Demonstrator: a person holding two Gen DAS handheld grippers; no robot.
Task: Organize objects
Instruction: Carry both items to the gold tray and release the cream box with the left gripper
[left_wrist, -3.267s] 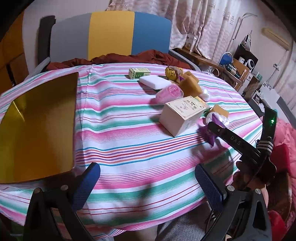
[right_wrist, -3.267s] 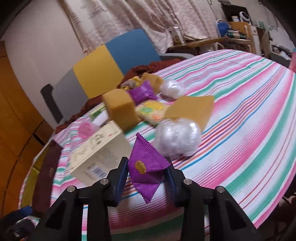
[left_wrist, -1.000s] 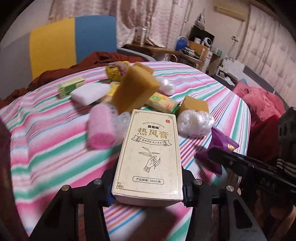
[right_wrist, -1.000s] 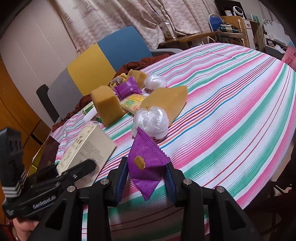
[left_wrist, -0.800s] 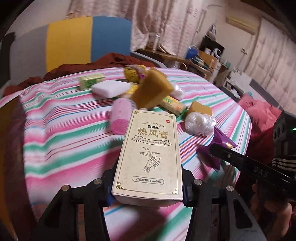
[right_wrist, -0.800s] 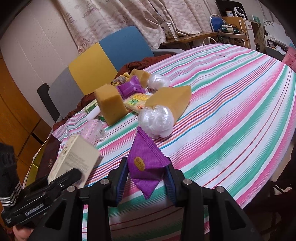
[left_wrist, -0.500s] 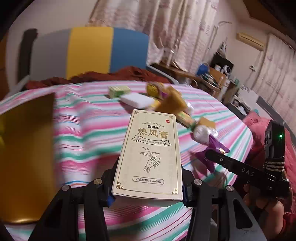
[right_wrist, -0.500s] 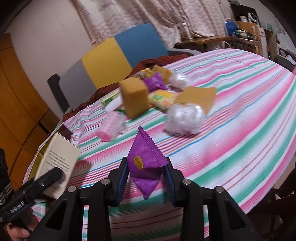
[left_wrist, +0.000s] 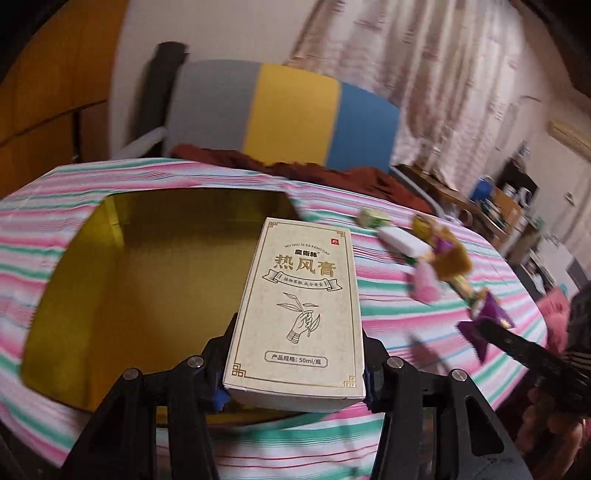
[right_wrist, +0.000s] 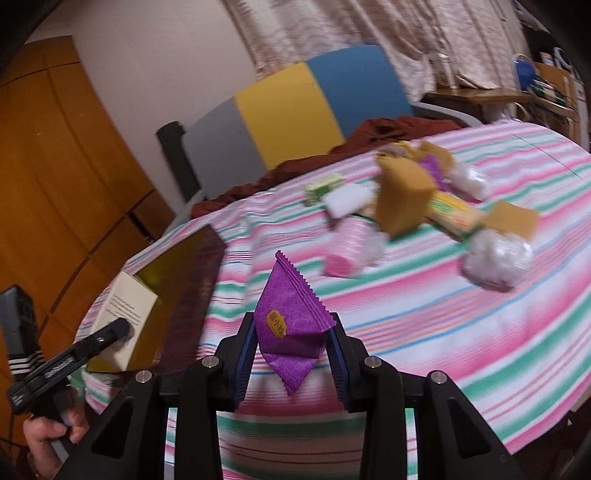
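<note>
We see the open yellow cardboard box (left_wrist: 110, 280) on the striped-cloth desk (left_wrist: 388, 317), left of the scattered pile of sponges and packets (right_wrist: 406, 206); the tricolour chair (left_wrist: 288, 114) stands behind.

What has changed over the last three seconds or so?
The left tool has taken hold of the cream carton, which had been lying on the striped tablecloth, lifted it and swung it left, so it now hangs at the near edge of the gold box. The right tool stays clamped on the purple sachet and has followed leftward. The sponges, pink roll and other items are unmoved.
</note>
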